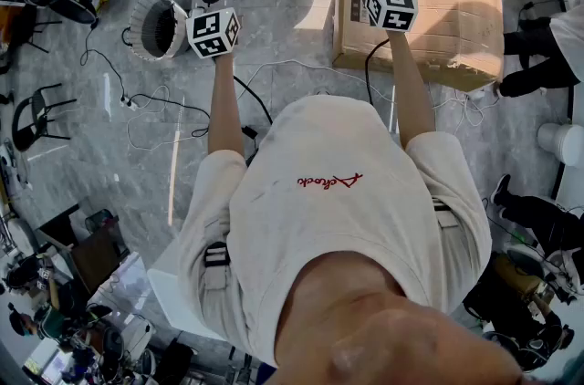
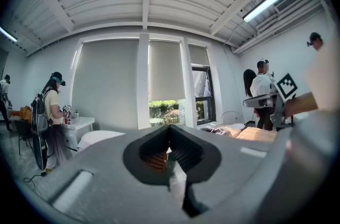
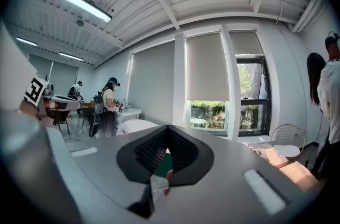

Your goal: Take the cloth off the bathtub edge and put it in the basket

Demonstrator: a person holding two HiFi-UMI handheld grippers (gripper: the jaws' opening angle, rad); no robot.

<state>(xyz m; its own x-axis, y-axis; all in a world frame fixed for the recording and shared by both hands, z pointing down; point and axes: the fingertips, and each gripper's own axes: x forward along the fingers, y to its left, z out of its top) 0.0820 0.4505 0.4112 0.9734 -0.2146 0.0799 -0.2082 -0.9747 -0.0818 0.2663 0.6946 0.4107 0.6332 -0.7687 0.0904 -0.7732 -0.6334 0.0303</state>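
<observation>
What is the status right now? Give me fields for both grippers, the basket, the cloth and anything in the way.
left gripper: shut, nothing held, pointing level
right gripper: shut, nothing held, pointing level
basket: on the floor, just left of the left gripper in the head view
cloth: not made out in any view
cardboard box: on the floor, under the right gripper in the head view
cables: loose on the floor ahead of the person
task: cloth not yet picked up
</observation>
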